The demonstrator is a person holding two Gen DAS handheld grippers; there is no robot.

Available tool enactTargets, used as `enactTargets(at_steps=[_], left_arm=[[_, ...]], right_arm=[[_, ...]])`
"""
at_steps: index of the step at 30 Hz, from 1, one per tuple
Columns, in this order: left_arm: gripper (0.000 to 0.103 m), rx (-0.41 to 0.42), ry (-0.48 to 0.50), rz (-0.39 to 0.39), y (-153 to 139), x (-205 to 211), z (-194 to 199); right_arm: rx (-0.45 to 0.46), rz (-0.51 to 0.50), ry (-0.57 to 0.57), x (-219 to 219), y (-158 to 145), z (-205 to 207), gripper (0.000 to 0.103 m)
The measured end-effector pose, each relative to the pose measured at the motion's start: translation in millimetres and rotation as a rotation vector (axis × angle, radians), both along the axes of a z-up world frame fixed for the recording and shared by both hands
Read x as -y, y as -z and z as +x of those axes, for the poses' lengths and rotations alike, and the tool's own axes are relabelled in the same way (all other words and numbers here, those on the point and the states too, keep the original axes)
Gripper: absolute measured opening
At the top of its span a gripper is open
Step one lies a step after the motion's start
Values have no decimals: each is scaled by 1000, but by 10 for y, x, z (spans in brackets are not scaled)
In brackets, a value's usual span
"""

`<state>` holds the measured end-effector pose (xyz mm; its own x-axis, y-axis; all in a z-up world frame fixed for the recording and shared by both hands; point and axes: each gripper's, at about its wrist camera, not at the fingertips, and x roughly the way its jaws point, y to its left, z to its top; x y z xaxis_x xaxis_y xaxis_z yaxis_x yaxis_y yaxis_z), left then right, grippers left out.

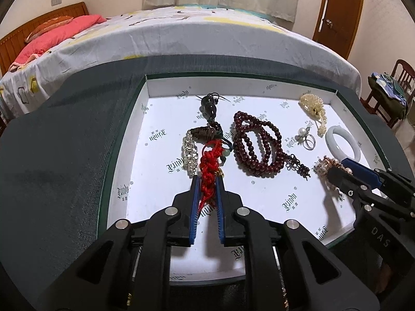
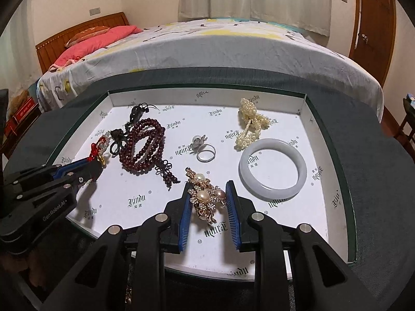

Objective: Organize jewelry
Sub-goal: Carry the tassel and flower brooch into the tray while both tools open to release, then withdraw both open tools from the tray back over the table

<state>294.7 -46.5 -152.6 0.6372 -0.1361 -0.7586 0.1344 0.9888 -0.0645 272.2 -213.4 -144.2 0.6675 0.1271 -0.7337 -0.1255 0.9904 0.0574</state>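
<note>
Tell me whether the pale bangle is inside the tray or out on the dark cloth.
Inside. The pale bangle lies flat on the white printed floor of the tray, near its right wall, apart from the pearl brooch.

A shallow white tray (image 2: 315, 140) with printed lettering holds all the jewelry. A dark red bead strand (image 2: 144, 146) lies coiled left of the tray's middle, with a red knotted cord (image 1: 208, 171) and a sparkling clear piece (image 1: 189, 153), perhaps a hair clip, further left. A silver pearl ring (image 2: 205, 151) sits near the middle. A cream pearl bunch (image 2: 250, 124) lies toward the far right corner, a pale jade bangle (image 2: 272, 172) flat just nearer. A gold pearl brooch (image 2: 206, 197) lies front centre.
</note>
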Motion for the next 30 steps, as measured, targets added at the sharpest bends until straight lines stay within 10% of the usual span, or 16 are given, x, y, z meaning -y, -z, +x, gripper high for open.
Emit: enactTargets(at_steps=[3, 30], left_arm=[[38, 8, -5, 4, -16, -3, -10], [62, 103, -20, 11, -406, -71, -516]], right_arm=[[20, 0, 8, -3, -27, -20, 54], [92, 46, 39, 61, -358, -413, 56]])
